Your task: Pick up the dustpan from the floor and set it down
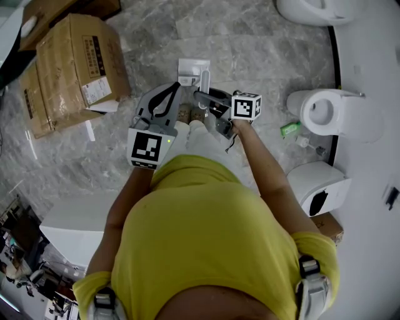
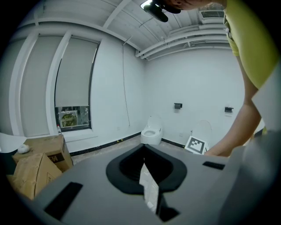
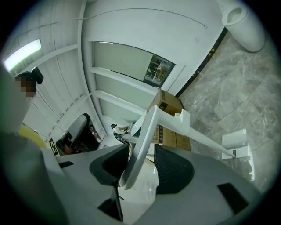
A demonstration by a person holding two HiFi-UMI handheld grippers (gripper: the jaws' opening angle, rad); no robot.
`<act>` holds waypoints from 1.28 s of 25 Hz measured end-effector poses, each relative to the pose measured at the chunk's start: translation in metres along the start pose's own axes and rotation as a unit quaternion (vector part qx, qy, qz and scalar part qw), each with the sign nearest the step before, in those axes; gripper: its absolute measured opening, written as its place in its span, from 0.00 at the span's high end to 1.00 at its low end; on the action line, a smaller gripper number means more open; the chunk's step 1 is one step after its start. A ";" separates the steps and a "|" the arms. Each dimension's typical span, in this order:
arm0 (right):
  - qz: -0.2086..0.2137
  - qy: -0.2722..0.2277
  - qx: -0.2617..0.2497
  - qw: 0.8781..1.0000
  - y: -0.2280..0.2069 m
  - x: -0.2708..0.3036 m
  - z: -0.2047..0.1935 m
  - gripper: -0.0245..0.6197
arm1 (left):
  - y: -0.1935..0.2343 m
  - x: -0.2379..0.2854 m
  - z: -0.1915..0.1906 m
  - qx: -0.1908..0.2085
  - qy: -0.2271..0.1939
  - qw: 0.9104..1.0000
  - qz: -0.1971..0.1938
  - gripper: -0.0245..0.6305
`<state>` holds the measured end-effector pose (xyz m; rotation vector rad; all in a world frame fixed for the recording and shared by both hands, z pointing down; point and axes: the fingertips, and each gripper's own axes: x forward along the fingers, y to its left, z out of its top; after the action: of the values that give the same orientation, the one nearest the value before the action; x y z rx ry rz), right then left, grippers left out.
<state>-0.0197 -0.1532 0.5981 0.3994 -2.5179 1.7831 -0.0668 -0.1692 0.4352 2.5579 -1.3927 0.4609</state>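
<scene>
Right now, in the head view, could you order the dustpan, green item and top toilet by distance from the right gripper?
1. Dustpan, handle between the jaws of the right gripper.
2. Green item, off to the right.
3. Top toilet, far upper right.

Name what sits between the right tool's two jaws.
The looped handle of the white plastic dustpan, seen in the right gripper view.

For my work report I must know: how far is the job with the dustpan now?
Done: the handle of the dustpan stands between the jaws of the right hand-held gripper. In hand: the grip, since the pads look not yet clamped. Left: lifting the dustpan, seemingly still on the floor, and setting it down.
</scene>
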 end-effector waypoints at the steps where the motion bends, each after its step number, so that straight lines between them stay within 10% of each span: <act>1: 0.008 -0.001 -0.002 1.000 0.002 0.001 0.001 0.68 | 0.001 0.000 0.000 0.000 0.001 1.000 0.001 0.96; 32: 0.079 -0.107 -0.028 0.991 0.201 -0.050 0.052 0.70 | -0.007 -0.012 0.022 0.006 -0.047 0.999 -0.017 0.96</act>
<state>-0.0104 -0.1299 0.3855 0.4208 -2.8137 1.8054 -0.0636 -0.1628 0.4099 2.6402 -1.3793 0.3496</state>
